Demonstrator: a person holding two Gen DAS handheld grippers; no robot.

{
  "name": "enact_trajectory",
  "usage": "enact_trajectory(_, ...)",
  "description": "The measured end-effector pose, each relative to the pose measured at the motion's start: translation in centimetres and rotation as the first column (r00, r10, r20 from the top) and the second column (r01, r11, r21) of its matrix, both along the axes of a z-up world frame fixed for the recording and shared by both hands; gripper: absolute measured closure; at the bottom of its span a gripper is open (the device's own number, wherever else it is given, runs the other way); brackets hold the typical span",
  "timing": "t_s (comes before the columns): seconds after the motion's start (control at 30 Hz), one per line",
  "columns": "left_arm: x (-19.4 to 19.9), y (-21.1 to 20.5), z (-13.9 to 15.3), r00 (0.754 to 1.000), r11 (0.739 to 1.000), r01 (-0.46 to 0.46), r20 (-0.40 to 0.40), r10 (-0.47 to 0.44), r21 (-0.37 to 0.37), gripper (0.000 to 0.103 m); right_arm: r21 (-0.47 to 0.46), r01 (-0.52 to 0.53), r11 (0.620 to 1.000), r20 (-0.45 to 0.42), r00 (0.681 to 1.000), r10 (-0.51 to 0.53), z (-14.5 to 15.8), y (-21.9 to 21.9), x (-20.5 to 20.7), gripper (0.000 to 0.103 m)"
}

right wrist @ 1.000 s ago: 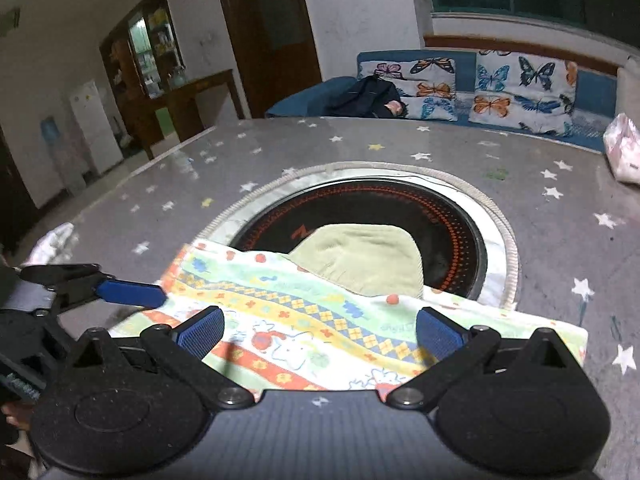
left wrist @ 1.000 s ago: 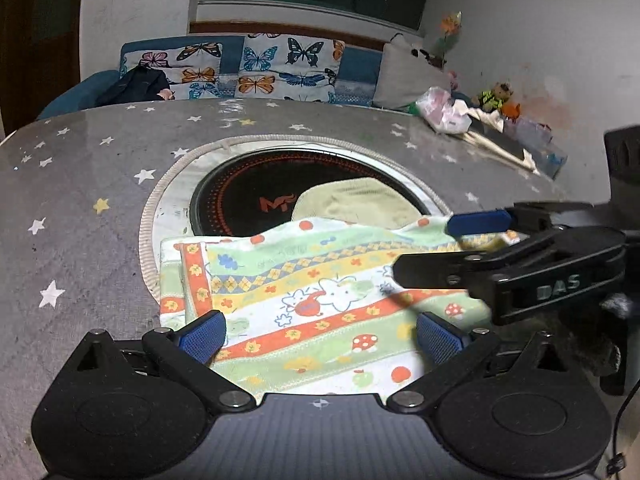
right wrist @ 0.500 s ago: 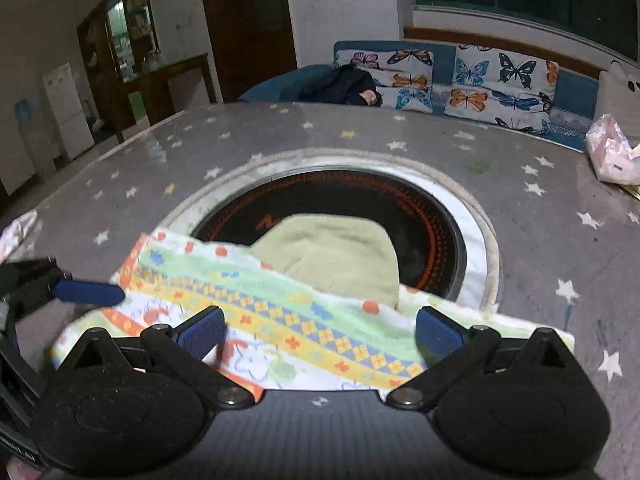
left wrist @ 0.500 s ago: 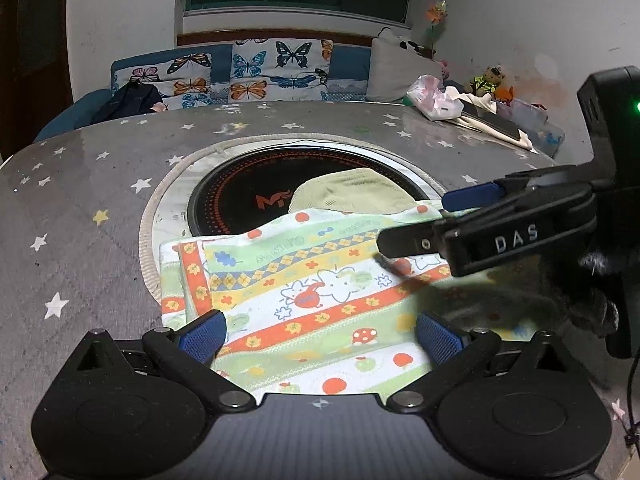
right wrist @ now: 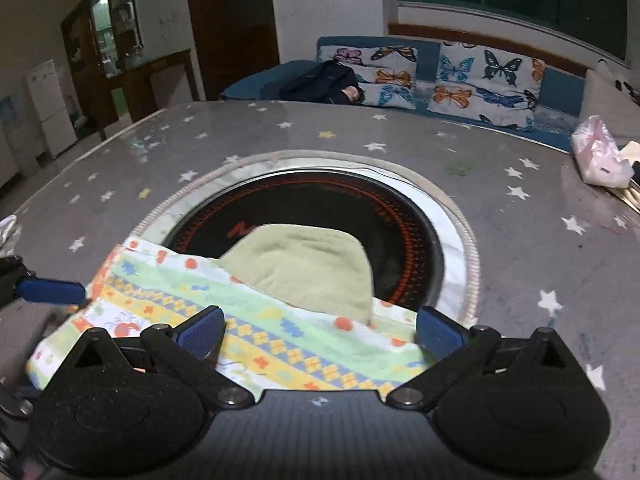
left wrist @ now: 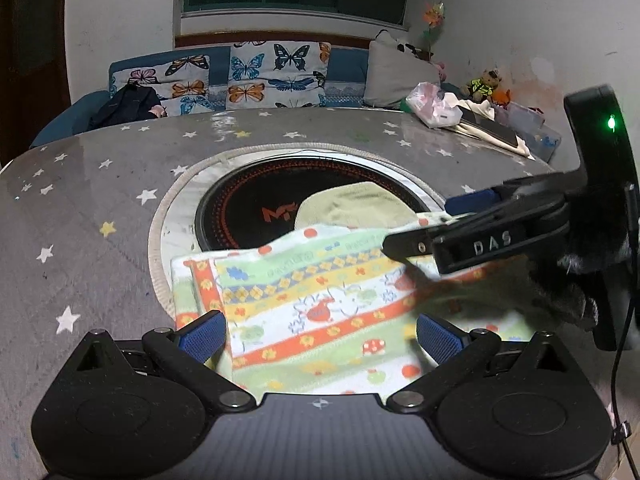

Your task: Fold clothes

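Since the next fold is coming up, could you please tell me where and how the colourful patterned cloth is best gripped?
Grip the colourful patterned cloth at its near edge, one corner per side, coming in low from the near side of the grey star-print table. It lies flat, its far edge overlapping the pale green cloth, and the left gripper and right gripper already straddle that near hem with jaws open.

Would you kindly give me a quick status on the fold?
Left gripper open, right gripper open. Patterned cloth flat on table, overlapping green cloth. Nothing in the way.
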State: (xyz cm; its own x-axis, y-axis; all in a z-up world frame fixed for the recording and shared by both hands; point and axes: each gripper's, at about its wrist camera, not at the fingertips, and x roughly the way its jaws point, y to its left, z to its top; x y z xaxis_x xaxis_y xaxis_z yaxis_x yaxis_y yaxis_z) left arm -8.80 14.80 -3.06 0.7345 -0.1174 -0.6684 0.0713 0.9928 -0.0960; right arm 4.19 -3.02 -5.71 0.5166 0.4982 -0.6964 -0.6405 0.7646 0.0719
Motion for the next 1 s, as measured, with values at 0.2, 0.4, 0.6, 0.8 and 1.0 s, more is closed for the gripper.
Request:
enact_trajectory(0.2,0.7,0.4,0.1,1.000,1.000,-0.004,-0.009,0.004,-0.020,0.000,0.002,0.055,0.998,0.007,0.998,-0.055,0.0,-1.4,0.8,0.000)
enact_trajectory(0.4,2.4,0.6,0.9,0.997,0.996,-0.080,-0.018,0.079,-0.048,0.000,-0.073,0.071,0.995,0.116,0.991,-0.062,0.2,-2.1,-0.1,0.000)
enact_trajectory(0.6,5.6,-0.3,0.9,0.983,0.985,-0.169,-0.067,0.170,0.021,0.000,-0.112,0.083,0.990,0.150,0.987,-0.065,-0.3,-2.1,-0.6,0.000)
enact_trajectory(0.8,8.1,0.1,0.0,0.961,0.965,-0.255,-0.096,0.260,0.064,0.000,-0.123,0.076,0.990,0.151,0.987,-0.057,-0.6,-2.3,-0.8,0.000)
enact_trajectory(1.0,8.9,0.8,-1.3,0.946,0.951,-0.293,-0.118,0.303,0.094,0.000,-0.145,0.092,0.985,0.145,0.987,-0.071,-0.9,-2.7,-0.6,0.000)
